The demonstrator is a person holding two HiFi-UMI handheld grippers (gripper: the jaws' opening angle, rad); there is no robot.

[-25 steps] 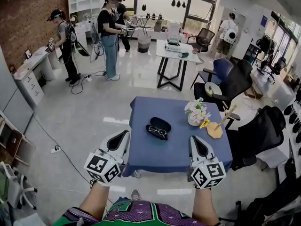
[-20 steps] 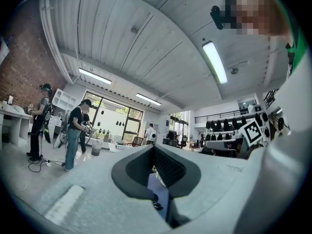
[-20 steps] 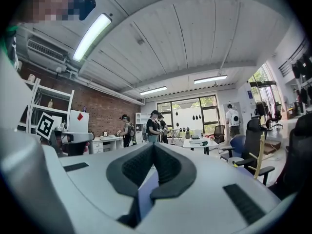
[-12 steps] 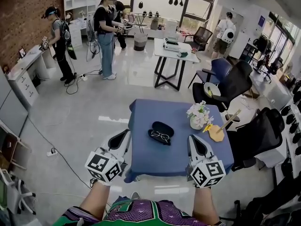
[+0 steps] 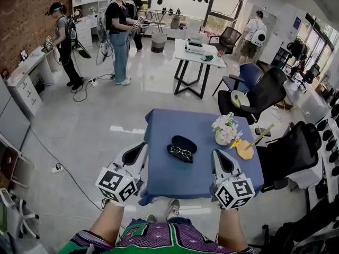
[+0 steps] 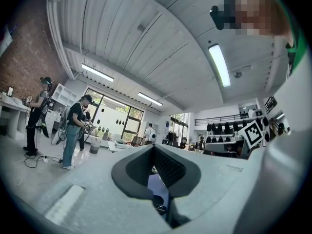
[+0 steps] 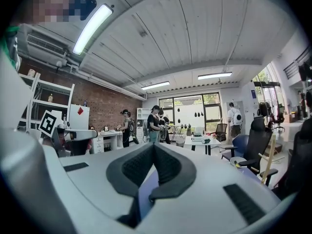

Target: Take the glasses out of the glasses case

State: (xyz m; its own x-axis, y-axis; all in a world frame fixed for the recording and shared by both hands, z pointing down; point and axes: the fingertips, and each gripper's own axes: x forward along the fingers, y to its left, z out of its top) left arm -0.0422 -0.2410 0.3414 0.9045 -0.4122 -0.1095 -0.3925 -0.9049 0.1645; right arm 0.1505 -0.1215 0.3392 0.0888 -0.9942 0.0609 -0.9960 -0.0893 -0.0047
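Forearms stretch forward; left tool (image 5: 141,149) and right tool (image 5: 216,156), tips pressed together, empty, hover short of the open glasses case (image 5: 183,141) holding glasses (image 5: 181,152).

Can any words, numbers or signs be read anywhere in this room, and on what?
Nothing reads as text.
Black-and-white square patterns on the left gripper and right gripper: codes, not words.
The small blue wall sign: too small to read.
The faint grey marking on the left gripper's shell: blurred.
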